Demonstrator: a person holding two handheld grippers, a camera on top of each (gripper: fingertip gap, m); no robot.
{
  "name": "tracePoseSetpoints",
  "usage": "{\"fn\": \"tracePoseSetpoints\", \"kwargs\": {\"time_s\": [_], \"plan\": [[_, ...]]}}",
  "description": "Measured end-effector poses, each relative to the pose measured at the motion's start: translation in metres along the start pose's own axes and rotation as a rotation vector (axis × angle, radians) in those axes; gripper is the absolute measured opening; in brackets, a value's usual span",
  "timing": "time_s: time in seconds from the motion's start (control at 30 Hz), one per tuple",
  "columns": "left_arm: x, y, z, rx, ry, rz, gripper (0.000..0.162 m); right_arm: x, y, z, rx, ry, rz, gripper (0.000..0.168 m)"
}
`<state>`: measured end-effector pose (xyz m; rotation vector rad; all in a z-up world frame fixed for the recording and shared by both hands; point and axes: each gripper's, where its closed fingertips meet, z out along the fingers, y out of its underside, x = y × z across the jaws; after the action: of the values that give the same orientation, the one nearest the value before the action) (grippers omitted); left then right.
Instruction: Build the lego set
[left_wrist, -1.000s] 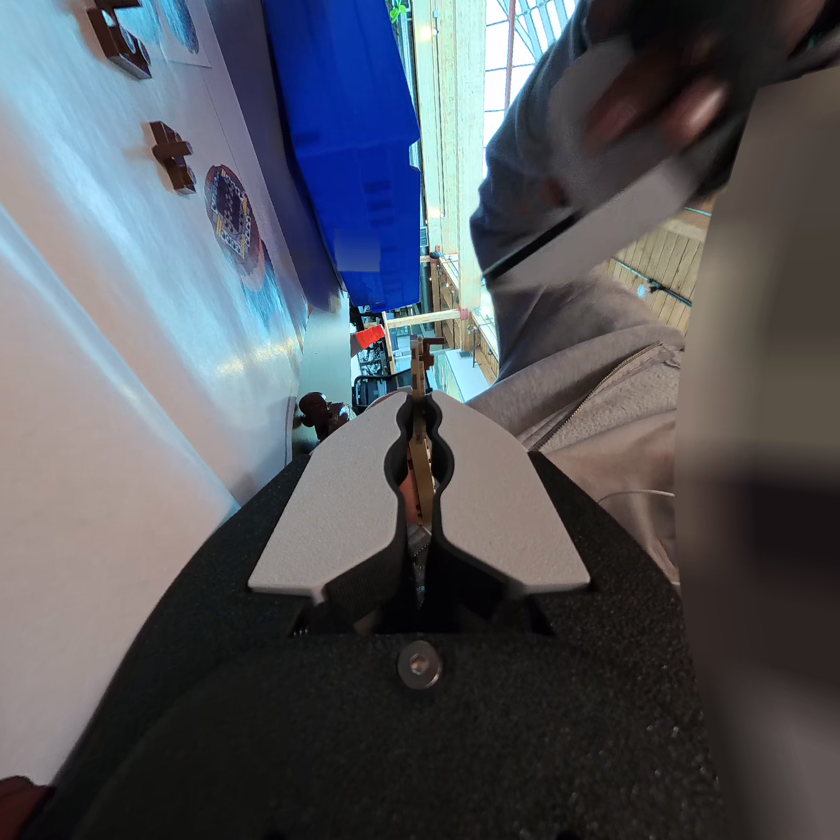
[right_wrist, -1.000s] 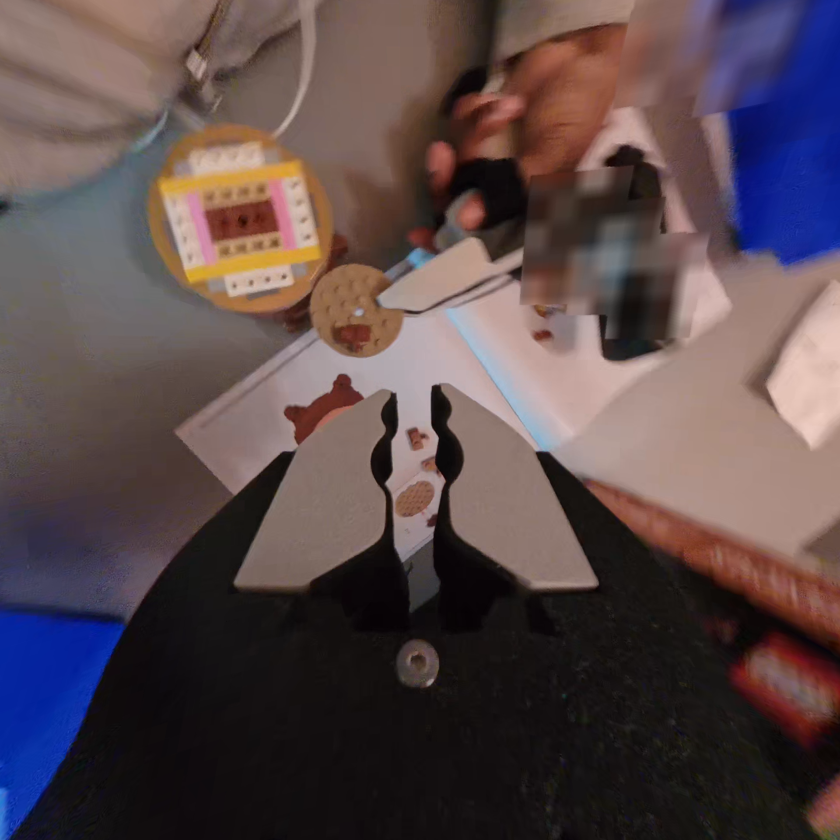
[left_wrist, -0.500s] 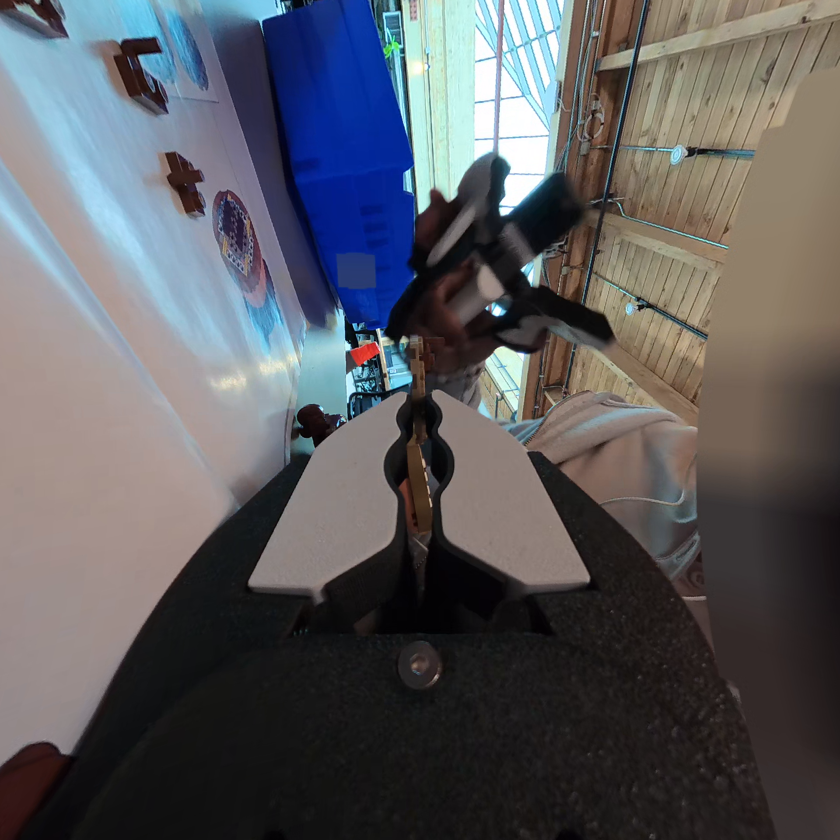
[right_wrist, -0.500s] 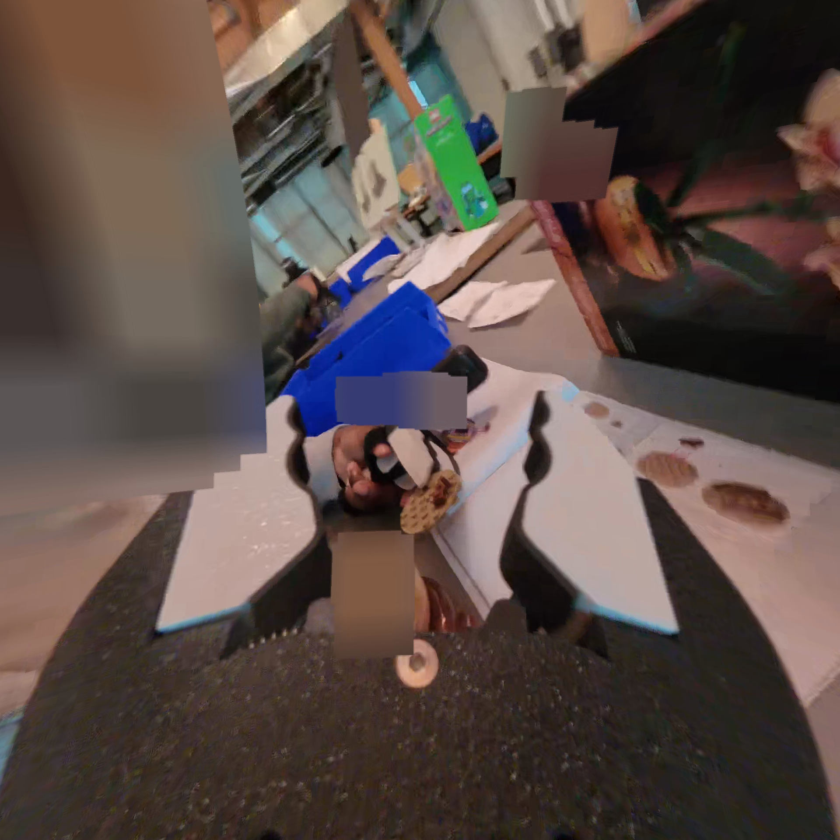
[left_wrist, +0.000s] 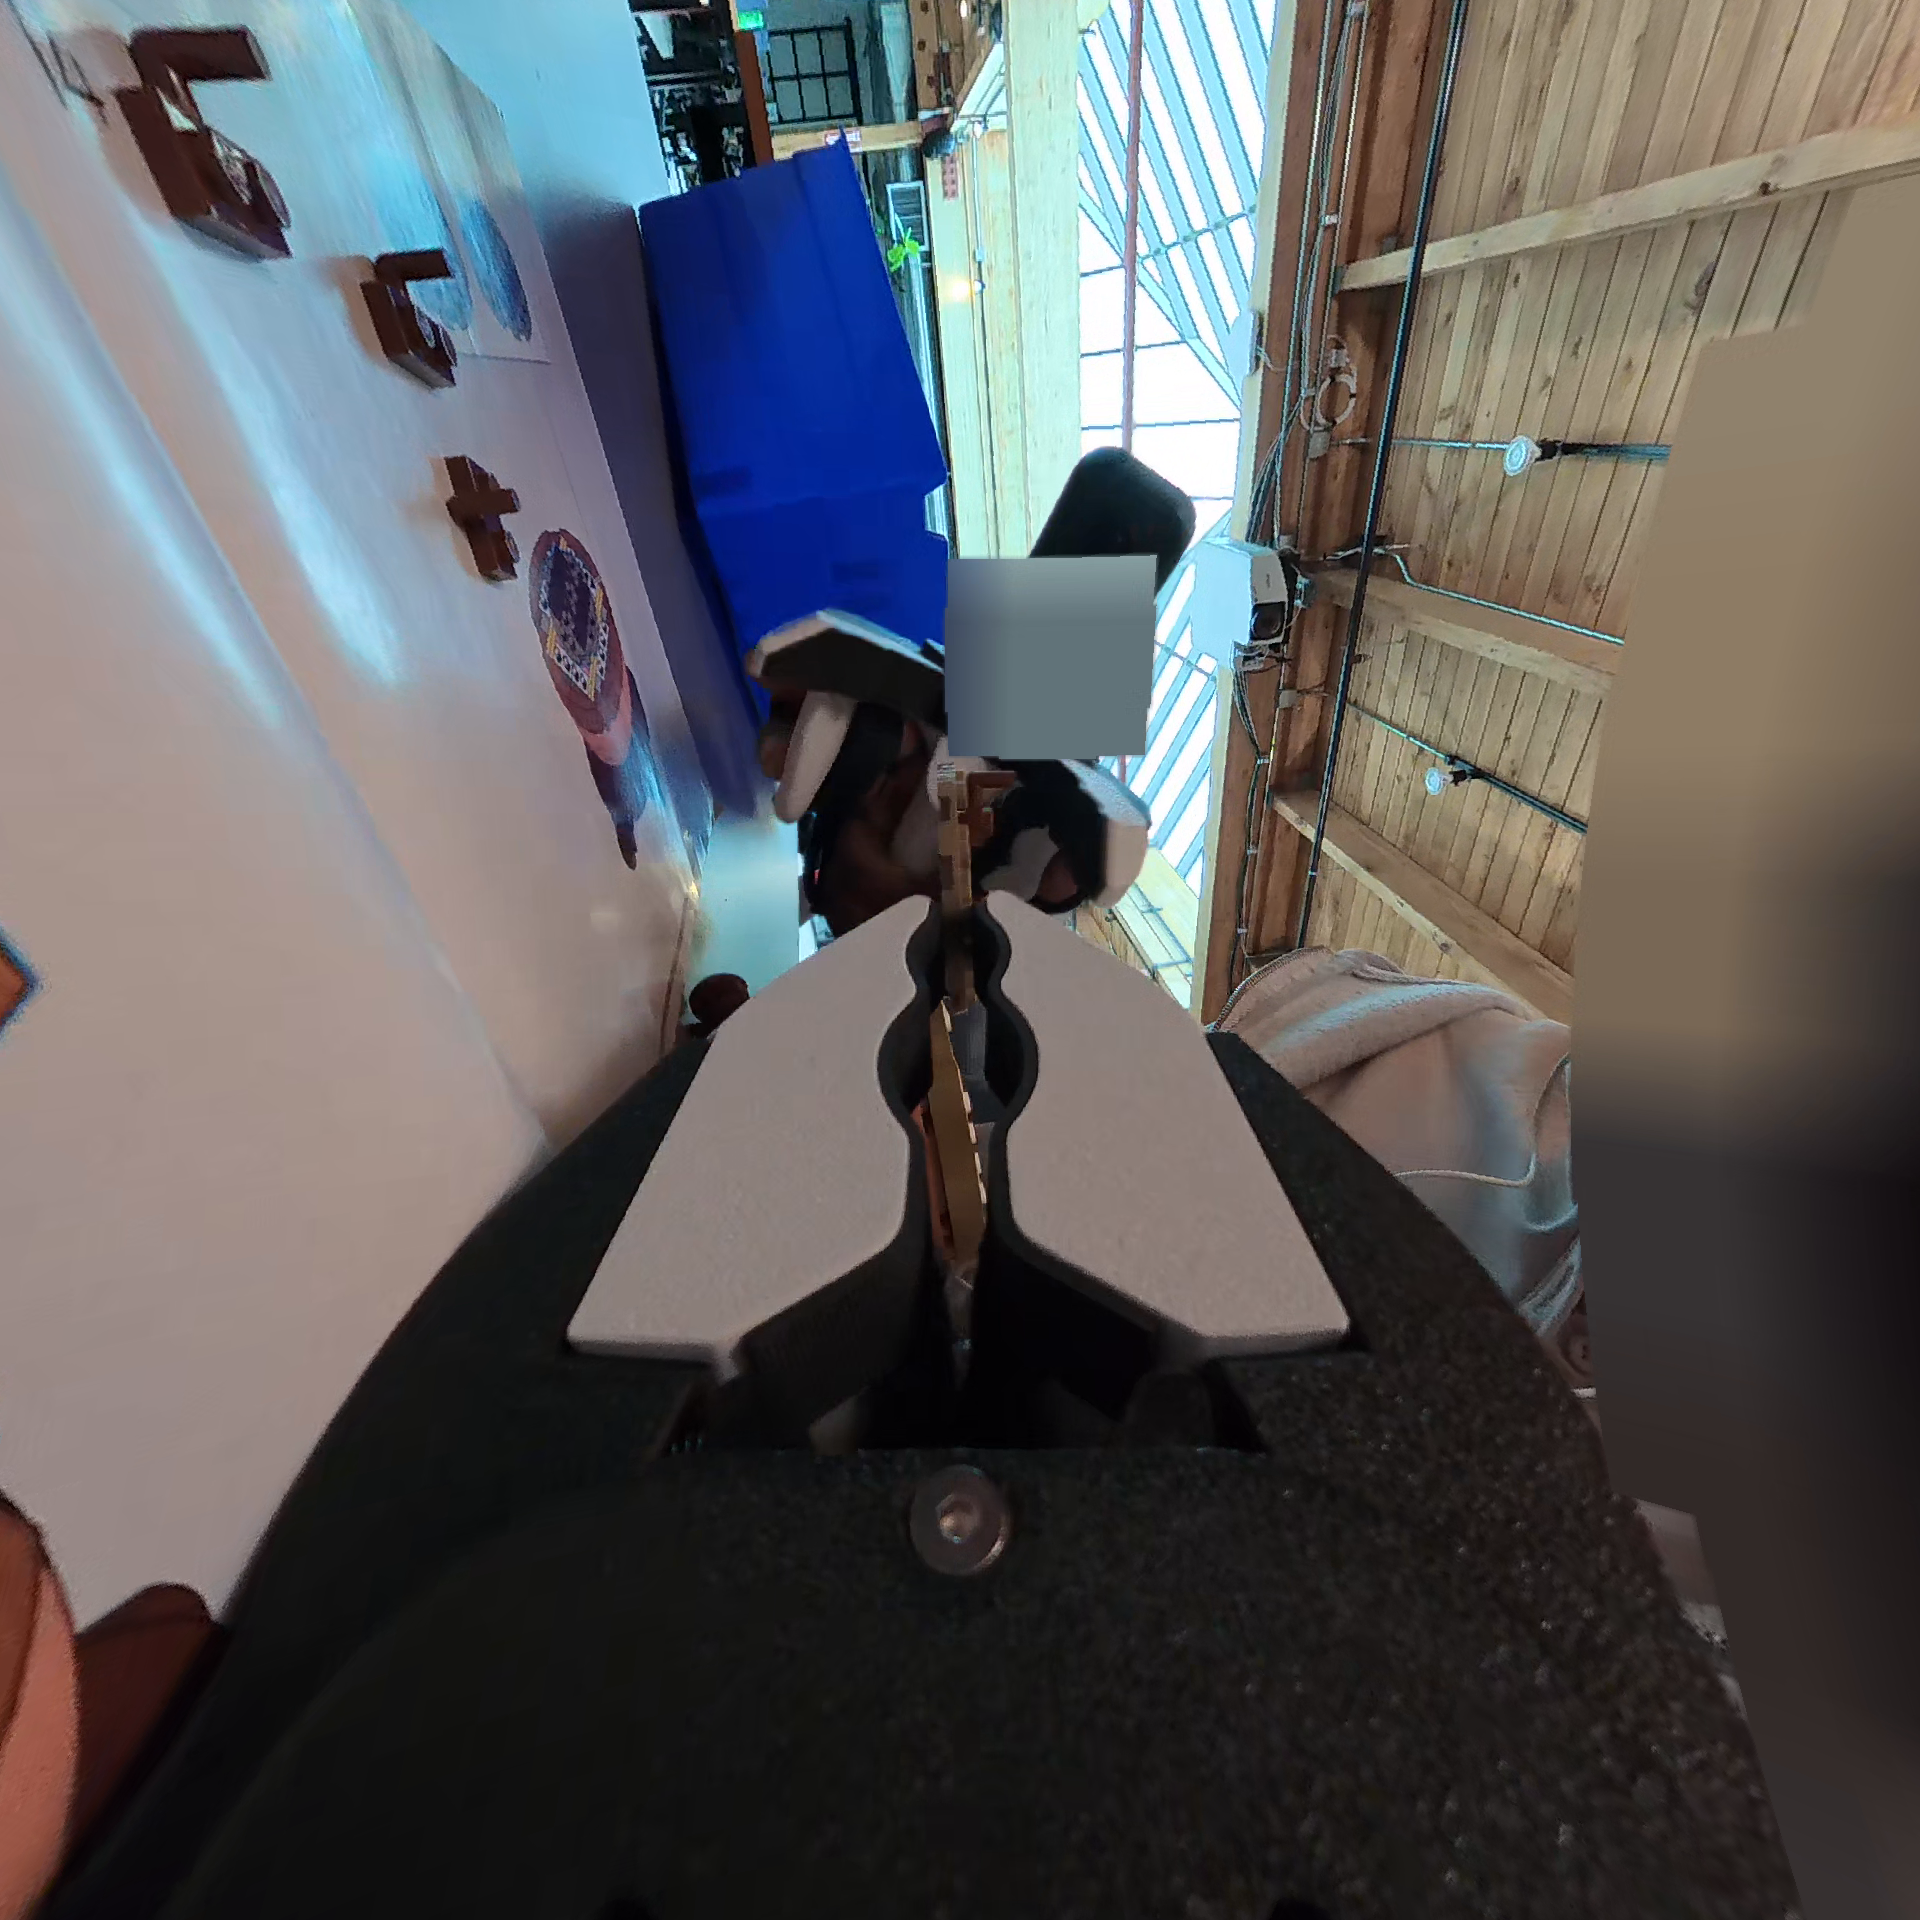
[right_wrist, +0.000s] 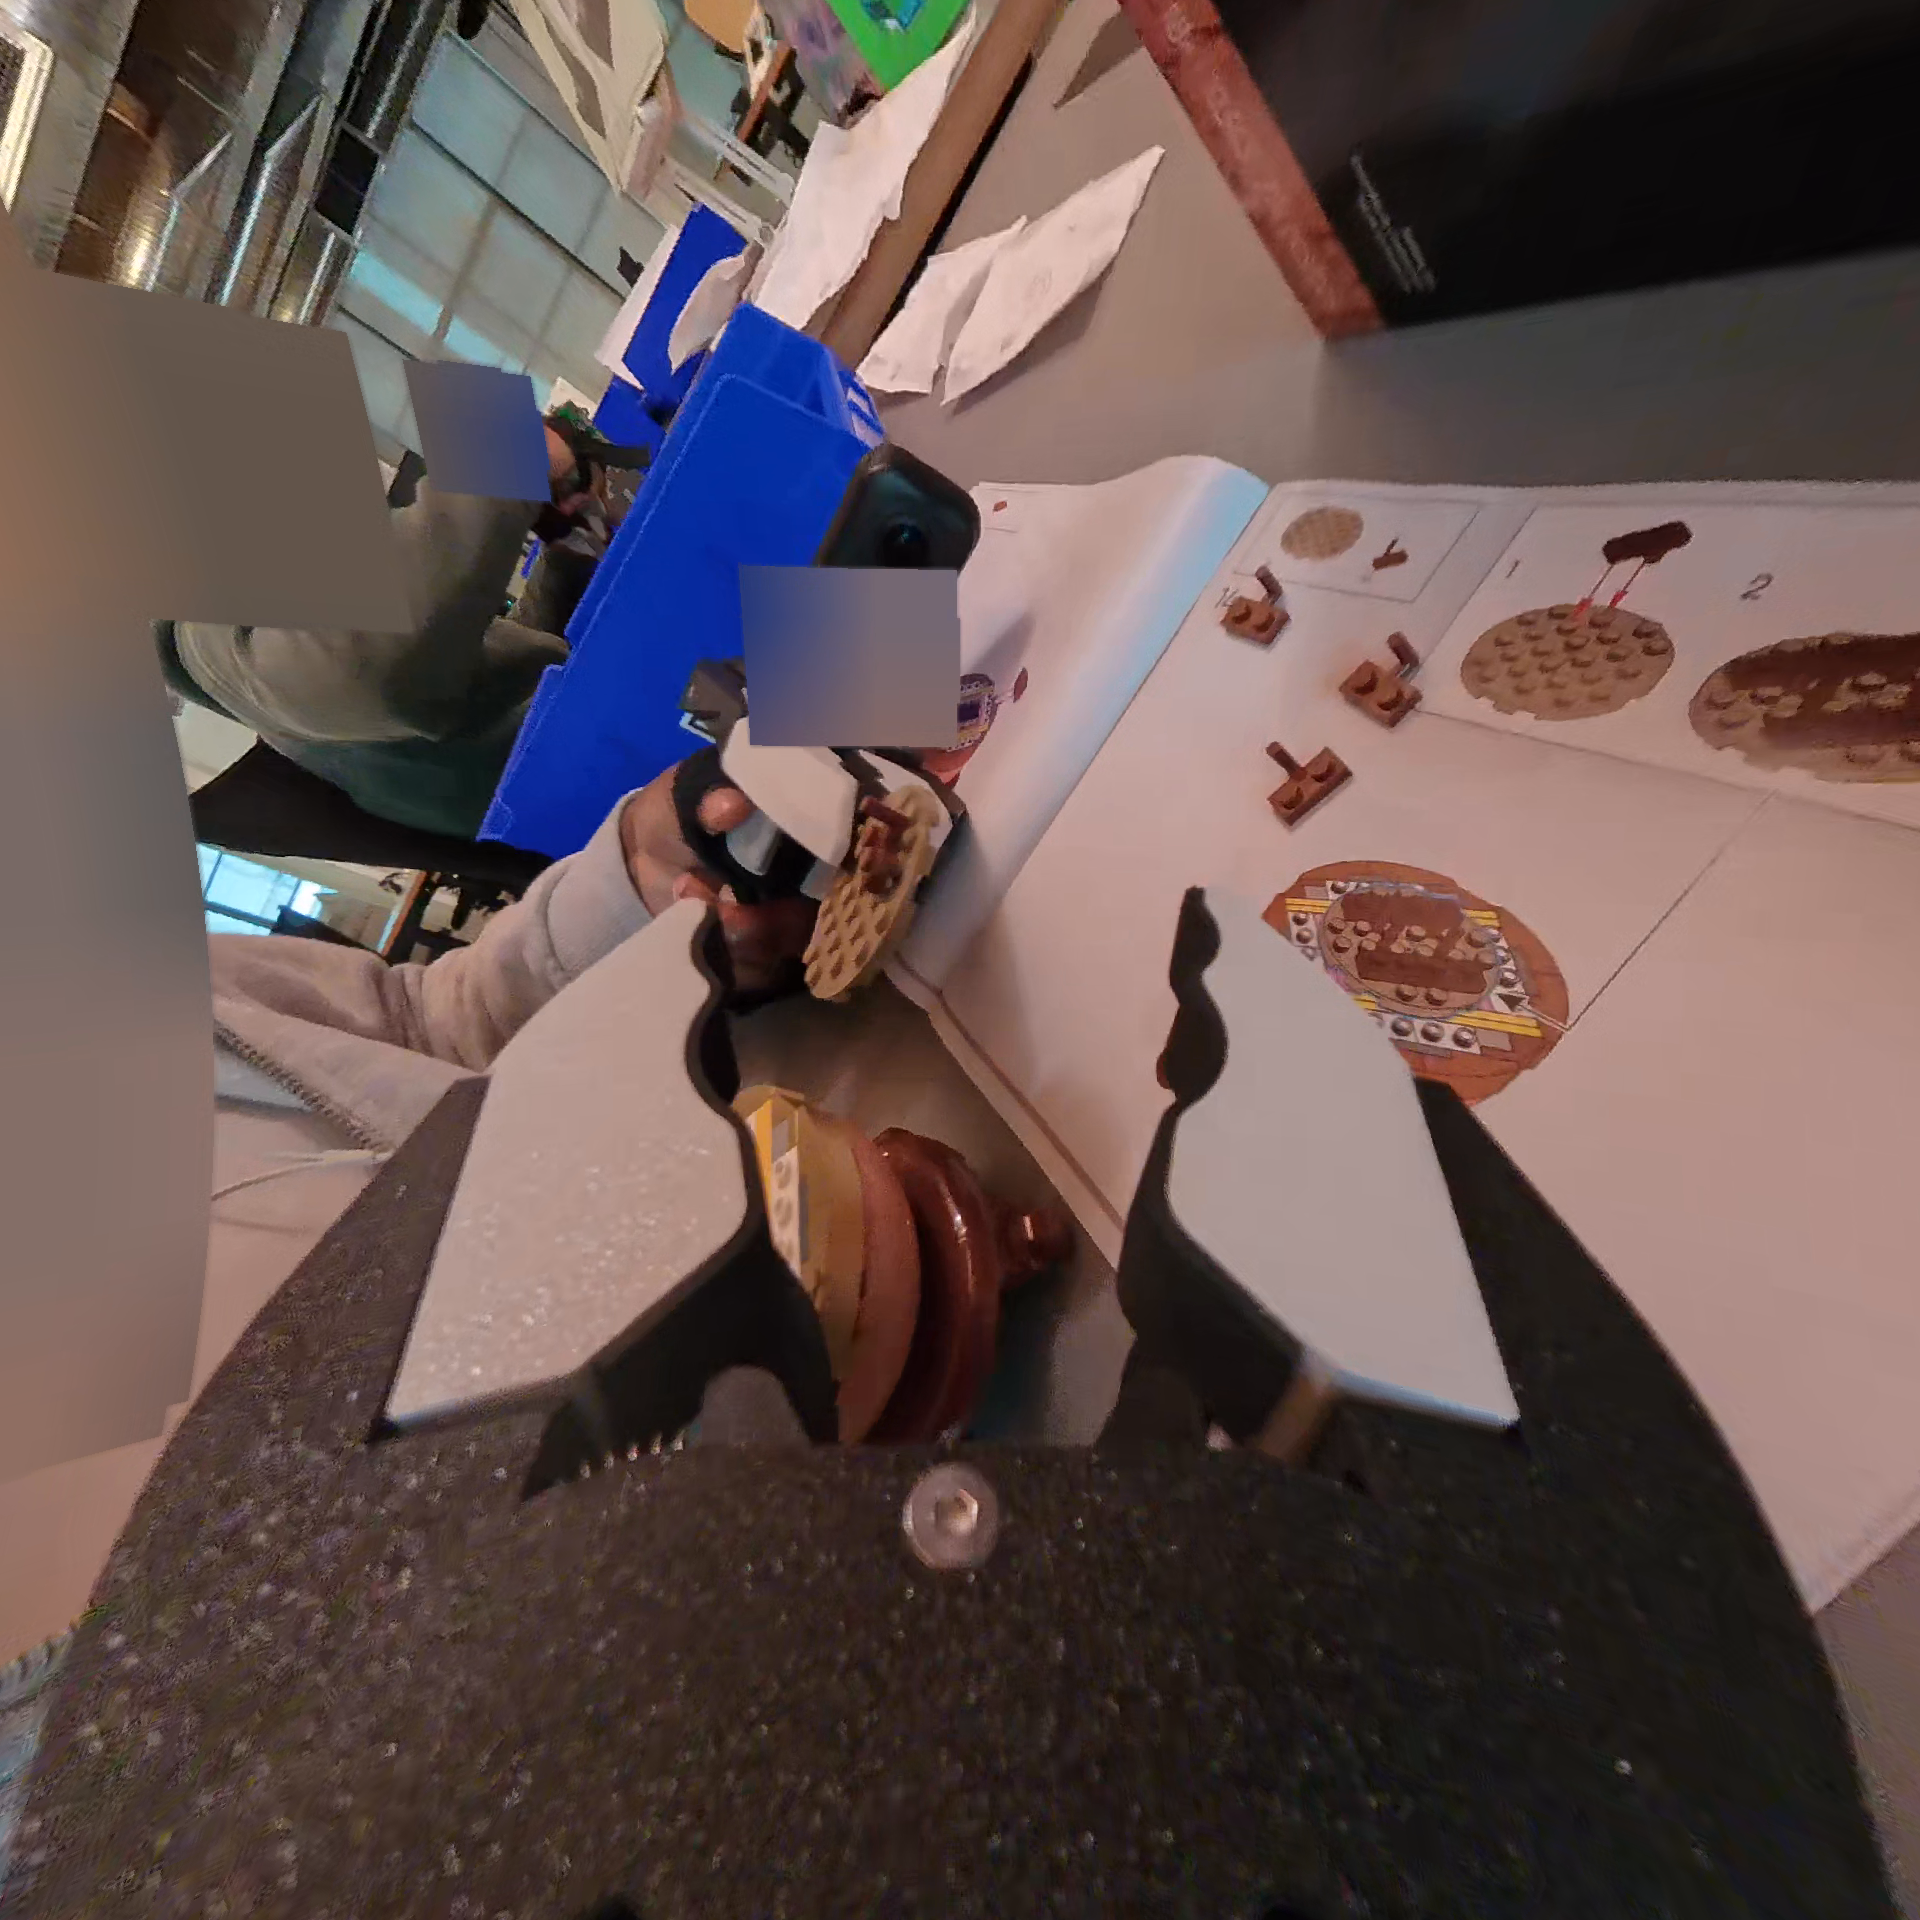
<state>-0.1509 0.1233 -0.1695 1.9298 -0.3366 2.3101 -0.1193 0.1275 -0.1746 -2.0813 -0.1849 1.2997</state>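
My left gripper (left_wrist: 956, 914) is shut on a tan round studded plate (left_wrist: 951, 1122), seen edge-on, with a small brown piece (left_wrist: 982, 795) on its far end. In the right wrist view the same plate (right_wrist: 868, 920) shows held up by the left gripper (right_wrist: 800, 821) over the booklet's edge. My right gripper (right_wrist: 940, 909) is wide open and empty, pointing at that plate from a short distance. A round brown and tan lego build (right_wrist: 894, 1278) lies on the table between the right gripper's fingers, near their base.
An open instruction booklet (right_wrist: 1351, 1091) lies on the grey table with three small brown pieces (right_wrist: 1304, 779) on it; they also show in the left wrist view (left_wrist: 483, 520). A blue bin (right_wrist: 707, 582) stands behind. A black box (right_wrist: 1610, 156) and white papers (right_wrist: 997, 291) lie farther back. The gap from one gripper's tips to the other's is roughly 4 centimeters.
My right gripper has swung from looking down at the table to level, opened wide, and come in front of the held plate. My left gripper keeps its grip and has tilted slightly.
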Motion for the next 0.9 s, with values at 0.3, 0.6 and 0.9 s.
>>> {"fn": "tracePoseSetpoints", "kwargs": {"time_s": [0.3,0.6,0.9], "plan": [[0.000,-0.001,0.000,0.007,0.004,0.001,0.004,0.004,0.004,0.005,-0.047,-0.011,0.053,0.063],[0.000,-0.001,0.000,0.001,0.003,-0.002,0.004,-0.020,-0.021,-0.016,0.030,-0.059,-0.544,0.046],[-0.003,0.006,0.004,-0.047,-0.013,0.002,0.004,-0.044,-0.033,-0.015,-0.489,-0.376,-1.380,0.006]]}}
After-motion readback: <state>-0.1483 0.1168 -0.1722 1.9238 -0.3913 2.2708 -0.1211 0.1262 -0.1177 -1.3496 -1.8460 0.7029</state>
